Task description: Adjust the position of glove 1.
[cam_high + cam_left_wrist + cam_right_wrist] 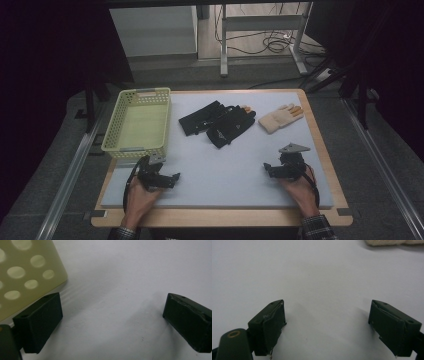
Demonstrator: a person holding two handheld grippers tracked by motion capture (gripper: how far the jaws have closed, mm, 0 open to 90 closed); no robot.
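Two black gloves (220, 123) lie overlapping at the middle back of the white mat, and a cream glove (280, 118) with orange fingertips lies to their right. A pale green perforated basket (136, 122) stands at the left, nothing in it. My left gripper (167, 178) rests low on the mat just in front of the basket, jaws wide apart over bare mat (112, 315), the basket's corner (27, 272) beside its left jaw. My right gripper (272, 170) sits at the front right, open too, with the cream glove's edge (387, 242) far ahead.
The white mat (225, 165) lies on a wooden table (225, 217) whose rim shows along the front. Dark curtains flank both sides. Behind the table stand a metal frame leg (223, 45) and loose cables (280, 42) on the floor.
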